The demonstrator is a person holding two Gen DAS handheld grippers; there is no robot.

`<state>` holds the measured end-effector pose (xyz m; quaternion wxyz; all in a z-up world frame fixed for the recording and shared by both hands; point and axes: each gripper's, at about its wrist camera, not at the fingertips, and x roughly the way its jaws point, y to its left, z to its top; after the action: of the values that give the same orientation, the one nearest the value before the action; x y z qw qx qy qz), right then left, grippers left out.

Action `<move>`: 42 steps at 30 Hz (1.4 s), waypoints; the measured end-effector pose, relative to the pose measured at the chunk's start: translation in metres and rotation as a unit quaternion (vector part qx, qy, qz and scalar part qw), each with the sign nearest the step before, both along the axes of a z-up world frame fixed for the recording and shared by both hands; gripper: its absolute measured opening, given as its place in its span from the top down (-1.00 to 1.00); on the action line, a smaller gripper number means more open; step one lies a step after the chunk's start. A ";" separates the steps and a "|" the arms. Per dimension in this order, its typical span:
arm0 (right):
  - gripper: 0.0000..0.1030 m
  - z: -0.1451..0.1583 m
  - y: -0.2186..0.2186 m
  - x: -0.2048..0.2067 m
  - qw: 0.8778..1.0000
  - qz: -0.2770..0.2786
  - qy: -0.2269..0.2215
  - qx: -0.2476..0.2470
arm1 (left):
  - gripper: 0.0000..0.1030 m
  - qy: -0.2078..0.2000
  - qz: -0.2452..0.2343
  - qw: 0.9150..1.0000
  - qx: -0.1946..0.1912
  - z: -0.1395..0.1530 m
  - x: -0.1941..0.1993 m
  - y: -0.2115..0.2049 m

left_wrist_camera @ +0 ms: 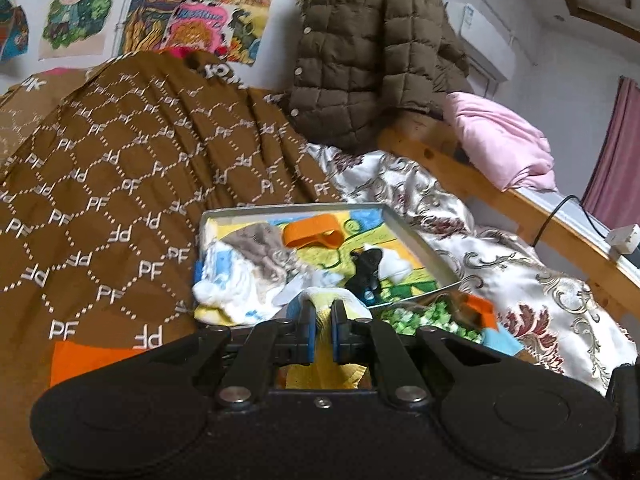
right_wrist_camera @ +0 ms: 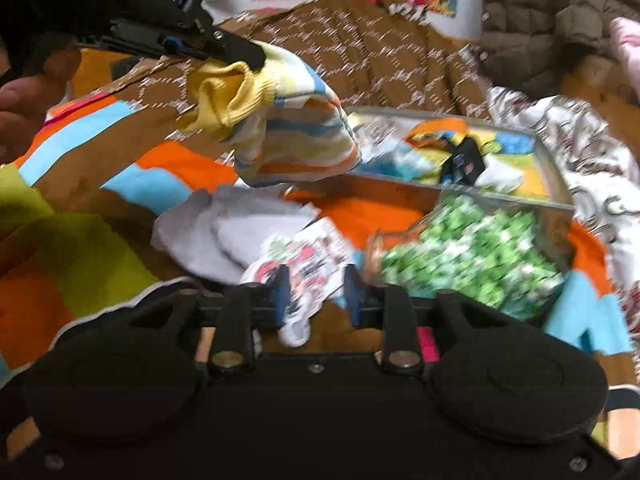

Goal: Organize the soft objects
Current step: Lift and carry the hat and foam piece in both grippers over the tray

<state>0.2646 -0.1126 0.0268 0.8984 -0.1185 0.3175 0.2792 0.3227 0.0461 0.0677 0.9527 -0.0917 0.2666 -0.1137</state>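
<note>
**Striped sock on its way to the tray**

The room is a bedroom: cartoon posters [left_wrist_camera: 192,20] on the wall, a quilted brown jacket [left_wrist_camera: 372,52] hung over a wooden bed frame [left_wrist_camera: 472,176], a pink blanket [left_wrist_camera: 500,140] beside it. The working surface is the bed itself, covered by a brown monogram quilt [left_wrist_camera: 120,168] and a floral satin sheet [left_wrist_camera: 520,288], with bright orange and blue patches nearer the hands.

On it sits a shallow metal tray [left_wrist_camera: 420,240], already holding several soft items: an orange band [left_wrist_camera: 312,234], a small black piece, pale cloths.

The step in hand looks like carrying: the left gripper [right_wrist_camera: 256,56] is clamped on the yellow cuff of a striped sock [right_wrist_camera: 296,136], which hangs in the air just short of the tray's near corner. Next it likely needs to travel over the rim before letting go.

The right gripper [right_wrist_camera: 316,296] hovers with jaws partly apart over a printed sock [right_wrist_camera: 304,264] (the view is blurred, so whether the pads touch it is unclear). A grey sock [right_wrist_camera: 216,236] and a green patterned cloth [right_wrist_camera: 472,260] lie outside the tray.
</note>
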 end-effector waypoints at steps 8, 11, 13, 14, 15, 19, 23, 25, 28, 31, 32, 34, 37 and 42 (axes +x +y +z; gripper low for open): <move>0.14 -0.023 0.034 -0.018 0.998 0.030 -0.023 -0.046 | 0.86 -0.005 -0.005 1.000 0.001 -0.001 0.000 0.004; 0.20 -0.037 0.053 -0.021 0.996 0.028 -0.041 -0.073 | 0.86 -0.007 -0.009 1.000 -0.001 0.000 0.000 0.004; 0.36 -0.042 0.058 -0.025 0.995 0.025 -0.050 -0.088 | 0.86 -0.010 -0.010 1.000 -0.004 0.001 -0.002 0.006; 0.46 -0.042 0.060 -0.027 0.994 0.023 -0.055 -0.094 | 0.86 -0.011 -0.010 1.000 -0.005 0.001 -0.003 0.007; 0.49 -0.041 0.061 -0.029 0.993 0.021 -0.059 -0.096 | 0.86 -0.011 -0.010 1.000 -0.007 0.001 -0.004 0.008; 0.66 -0.033 0.062 -0.036 0.992 0.007 -0.075 -0.098 | 0.86 -0.016 -0.007 1.000 -0.015 0.001 -0.005 0.013; 0.82 -0.025 0.052 -0.032 0.992 -0.013 -0.080 -0.097 | 0.86 -0.021 -0.004 1.000 -0.023 0.001 -0.003 0.015; 0.86 -0.018 0.046 -0.032 0.991 -0.022 -0.086 -0.098 | 0.86 -0.023 -0.003 0.999 -0.031 0.002 -0.001 0.016; 0.87 -0.007 0.036 -0.031 0.991 -0.034 -0.085 -0.095 | 0.86 -0.031 -0.002 0.999 -0.042 0.004 0.005 0.016; 0.88 0.010 0.027 -0.030 0.992 -0.040 -0.082 -0.086 | 0.86 -0.043 -0.002 0.998 -0.053 0.007 0.012 0.015; 0.88 0.015 0.025 -0.030 0.992 -0.038 -0.084 -0.090 | 0.86 -0.048 -0.001 0.997 -0.057 0.008 0.015 0.014; 0.88 0.024 0.022 -0.027 0.990 -0.027 -0.090 -0.102 | 0.86 -0.055 0.001 0.996 -0.064 0.009 0.022 0.013; 0.88 0.038 0.025 -0.031 0.988 -0.007 -0.104 -0.118 | 0.86 -0.060 0.002 0.995 -0.076 0.010 0.036 0.012; 0.89 0.058 0.031 -0.033 0.976 0.011 -0.151 -0.159 | 0.86 -0.069 0.001 0.994 -0.086 0.008 0.063 0.009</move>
<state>0.2319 -0.0815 0.0845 0.9026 -0.3040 0.2172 0.2136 0.3860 0.0550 0.0759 0.9574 -0.1659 0.1898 -0.1411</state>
